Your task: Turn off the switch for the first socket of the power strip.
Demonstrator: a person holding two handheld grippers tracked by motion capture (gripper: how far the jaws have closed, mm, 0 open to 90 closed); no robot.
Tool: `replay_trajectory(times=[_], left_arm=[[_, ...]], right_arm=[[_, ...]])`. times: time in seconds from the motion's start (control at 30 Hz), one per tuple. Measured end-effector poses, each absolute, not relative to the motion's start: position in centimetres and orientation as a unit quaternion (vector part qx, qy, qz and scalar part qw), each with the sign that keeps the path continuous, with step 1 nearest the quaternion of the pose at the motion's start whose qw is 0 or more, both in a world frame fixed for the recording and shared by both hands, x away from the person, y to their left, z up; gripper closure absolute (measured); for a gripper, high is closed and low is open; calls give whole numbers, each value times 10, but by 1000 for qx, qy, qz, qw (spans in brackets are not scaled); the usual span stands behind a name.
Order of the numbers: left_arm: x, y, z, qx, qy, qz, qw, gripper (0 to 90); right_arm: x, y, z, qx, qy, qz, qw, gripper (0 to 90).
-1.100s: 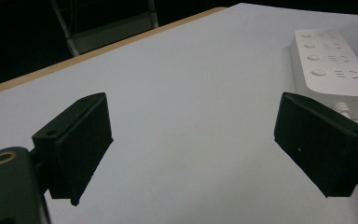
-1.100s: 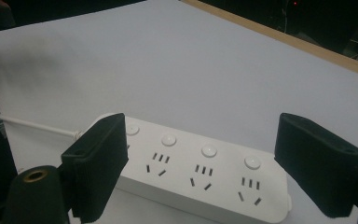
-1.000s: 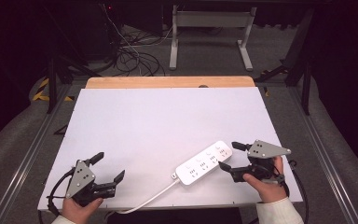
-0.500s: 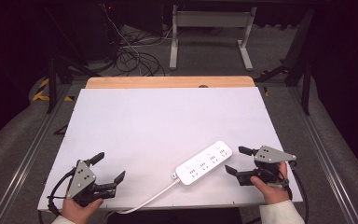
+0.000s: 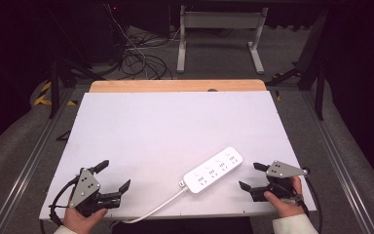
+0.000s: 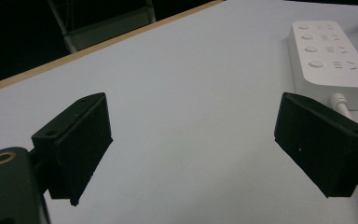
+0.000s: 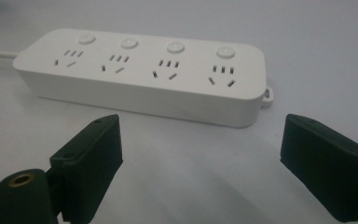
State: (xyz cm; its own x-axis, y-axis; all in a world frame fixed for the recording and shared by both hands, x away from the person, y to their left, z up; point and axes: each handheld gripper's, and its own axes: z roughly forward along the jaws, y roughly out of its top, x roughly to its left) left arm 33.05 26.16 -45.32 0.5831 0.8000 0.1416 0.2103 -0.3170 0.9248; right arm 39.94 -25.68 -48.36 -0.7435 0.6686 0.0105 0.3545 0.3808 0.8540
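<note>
Right tongs (image 5: 252,177) pulled back right of the power strip (image 5: 213,170) since earlier, spread wide; left tongs (image 5: 113,176) unmoved, also spread.

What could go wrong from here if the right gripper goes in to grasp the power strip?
1. The power strip lies loose and flat on the white table; the open right gripper could push it along instead of straddling it.
2. Its cord runs off the near table edge close to the left gripper, so a lift might drag or snag it.
3. Low fingers could press a switch button.
</note>
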Motion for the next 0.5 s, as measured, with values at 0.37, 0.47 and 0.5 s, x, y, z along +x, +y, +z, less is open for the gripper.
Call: replay_trajectory(times=[0.37,0.47,0.5], left_arm=[[332,260,-454,751,335,310,477,112],[332,260,-454,751,333,312,477,112],[332,261,-454,750,334,313,477,112]], right_arm=[[394,-256,-484,308,811,465,178,128],[393,-258,-482,307,806,472,182,127],[393,-258,-481,309,805,472,184,127]])
